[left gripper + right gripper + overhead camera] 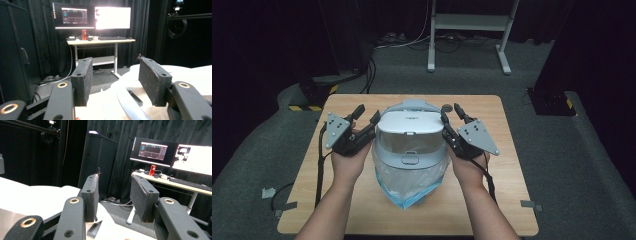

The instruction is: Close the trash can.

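A white headset (pixel 411 136) is seen near the middle of the wooden table (pixel 507 200), resting on a clear plastic bag (pixel 409 187) with a blue edge that sticks out toward the person. The left gripper (pixel 366 116) is held just beside the headset's left side and the right gripper (pixel 451 114) just beside its right side, each raised in a hand. In both gripper views the jaws are seen partly apart with nothing clamped between the pads; the headset's white shell lies below and beside them. The step in hand is judged to be a two-sided grasp of the headset. It would be done well if both grippers were lowered evenly, the pads were set on the firm side arms rather than on the smooth curved front, and both were closed together so that the headset is not pushed sideways. The loose bag should be kept out of the jaws, since it could slip or be dragged along.
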`<state>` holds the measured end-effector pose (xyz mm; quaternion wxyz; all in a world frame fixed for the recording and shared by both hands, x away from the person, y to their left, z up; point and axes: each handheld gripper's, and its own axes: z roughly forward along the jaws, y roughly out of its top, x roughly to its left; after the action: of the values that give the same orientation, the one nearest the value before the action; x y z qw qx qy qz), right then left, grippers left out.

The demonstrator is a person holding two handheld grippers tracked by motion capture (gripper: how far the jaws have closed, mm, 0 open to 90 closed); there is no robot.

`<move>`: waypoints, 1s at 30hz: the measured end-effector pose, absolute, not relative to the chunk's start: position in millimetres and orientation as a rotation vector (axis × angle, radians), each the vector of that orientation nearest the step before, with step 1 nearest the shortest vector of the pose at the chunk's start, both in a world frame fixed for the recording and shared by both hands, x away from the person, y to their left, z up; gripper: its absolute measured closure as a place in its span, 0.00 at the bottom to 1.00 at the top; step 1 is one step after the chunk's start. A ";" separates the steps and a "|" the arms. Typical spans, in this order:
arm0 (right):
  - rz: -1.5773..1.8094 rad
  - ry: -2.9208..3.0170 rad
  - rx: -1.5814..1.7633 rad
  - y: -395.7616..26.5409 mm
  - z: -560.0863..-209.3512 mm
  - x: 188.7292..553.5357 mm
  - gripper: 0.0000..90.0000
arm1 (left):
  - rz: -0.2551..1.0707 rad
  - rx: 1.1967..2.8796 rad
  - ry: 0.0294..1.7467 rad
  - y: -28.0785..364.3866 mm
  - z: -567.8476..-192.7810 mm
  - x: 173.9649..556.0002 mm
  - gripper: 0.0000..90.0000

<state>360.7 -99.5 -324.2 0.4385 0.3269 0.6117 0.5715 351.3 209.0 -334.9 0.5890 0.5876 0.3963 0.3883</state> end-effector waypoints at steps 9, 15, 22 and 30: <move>1.416 1.582 0.760 -90.3 -336.9 338.0 0.61 | 0.864 1.410 0.871 202.9 -345.2 328.4 0.40; 1.437 1.609 0.796 -92.0 -343.3 334.6 0.61 | 0.842 1.420 0.872 199.9 -350.0 325.7 0.33; 1.435 1.617 0.838 -96.1 -350.4 331.8 0.55 | 0.862 1.431 0.878 197.1 -355.1 325.5 0.31; 1.439 1.614 0.872 -97.6 -351.4 327.3 0.57 | 0.910 1.414 0.872 191.5 -361.4 319.4 0.37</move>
<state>327.3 -97.6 -351.4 0.3938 0.3437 0.6363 0.5674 319.4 191.5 -361.4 0.5839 0.6059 0.3739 0.3901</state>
